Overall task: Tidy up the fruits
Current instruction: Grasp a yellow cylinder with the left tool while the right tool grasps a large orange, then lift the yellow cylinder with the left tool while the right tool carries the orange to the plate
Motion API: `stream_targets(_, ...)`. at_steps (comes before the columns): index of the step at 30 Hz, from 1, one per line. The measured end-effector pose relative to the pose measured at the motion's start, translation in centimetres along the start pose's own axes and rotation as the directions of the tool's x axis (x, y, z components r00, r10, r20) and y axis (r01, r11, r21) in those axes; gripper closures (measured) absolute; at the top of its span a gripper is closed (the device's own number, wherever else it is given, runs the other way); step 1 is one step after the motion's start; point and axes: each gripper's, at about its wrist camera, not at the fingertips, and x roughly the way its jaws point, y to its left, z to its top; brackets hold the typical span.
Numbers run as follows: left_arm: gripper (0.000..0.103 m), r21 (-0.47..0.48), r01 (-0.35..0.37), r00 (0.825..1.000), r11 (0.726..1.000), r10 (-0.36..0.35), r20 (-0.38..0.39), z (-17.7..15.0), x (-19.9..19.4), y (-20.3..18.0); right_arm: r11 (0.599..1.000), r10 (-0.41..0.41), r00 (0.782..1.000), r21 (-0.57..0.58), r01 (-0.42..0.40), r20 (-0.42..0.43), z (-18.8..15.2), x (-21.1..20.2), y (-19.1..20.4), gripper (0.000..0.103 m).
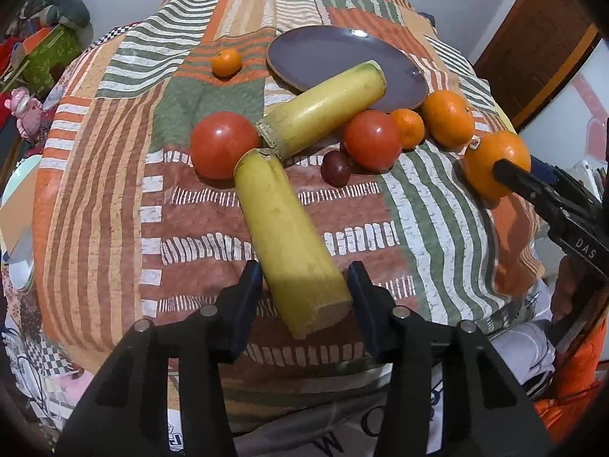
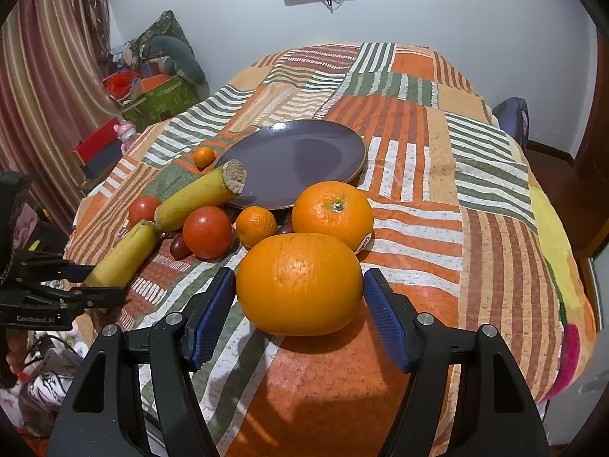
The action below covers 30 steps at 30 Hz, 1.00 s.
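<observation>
Well, the striped cloth (image 2: 418, 175) lies bare to the right of the purple plate (image 2: 304, 152), its edge dropping off beyond. The right gripper (image 2: 300, 304) stands wide, straddling the big orange (image 2: 298, 285) with slim gaps. The left gripper (image 1: 304, 293) brackets the banana piece's (image 1: 281, 236) cut end, barely apart.

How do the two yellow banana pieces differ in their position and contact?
The near banana piece lies flat on the patchwork cloth, between the open fingers of the left gripper; the far banana piece has its far end over the rim of the purple plate, away from both grippers. Both are yellow, with cut ends.
</observation>
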Motion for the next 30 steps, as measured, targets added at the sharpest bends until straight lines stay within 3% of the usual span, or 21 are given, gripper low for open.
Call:
stream_targets(6,0.049,-0.03,-0.006,1.0,1.0,0.006,0.016,1.7,1.1,0.0,1.0,-0.007,1.0,-0.009,0.007,0.0,0.1,-0.3,0.2,0.038)
stream_targets(13,0.048,-0.098,0.008,1.0,0.995,-0.006,0.014,3.3,3.3,1.6,1.0,-0.008,1.0,-0.024,0.008,-0.003,0.2,-0.1,0.5,0.043)
stream_targets(16,0.053,-0.104,0.001,1.0,0.995,0.002,0.028,3.3,3.3,1.8,0.999,-0.008,1.0,-0.036,0.007,-0.024,0.1,0.2,0.6,0.043)
stream_targets(24,0.063,-0.125,0.061,0.997,0.99,-0.056,0.047,2.0,1.8,3.2,1.0,0.009,0.997,0.009,-0.009,-0.079,0.0,2.1,0.0,0.037)
stream_targets(30,0.067,-0.085,0.064,0.994,0.994,-0.056,0.096,1.2,-0.5,3.0,1.0,0.017,0.994,0.016,-0.016,-0.106,0.2,3.4,0.6,0.036)
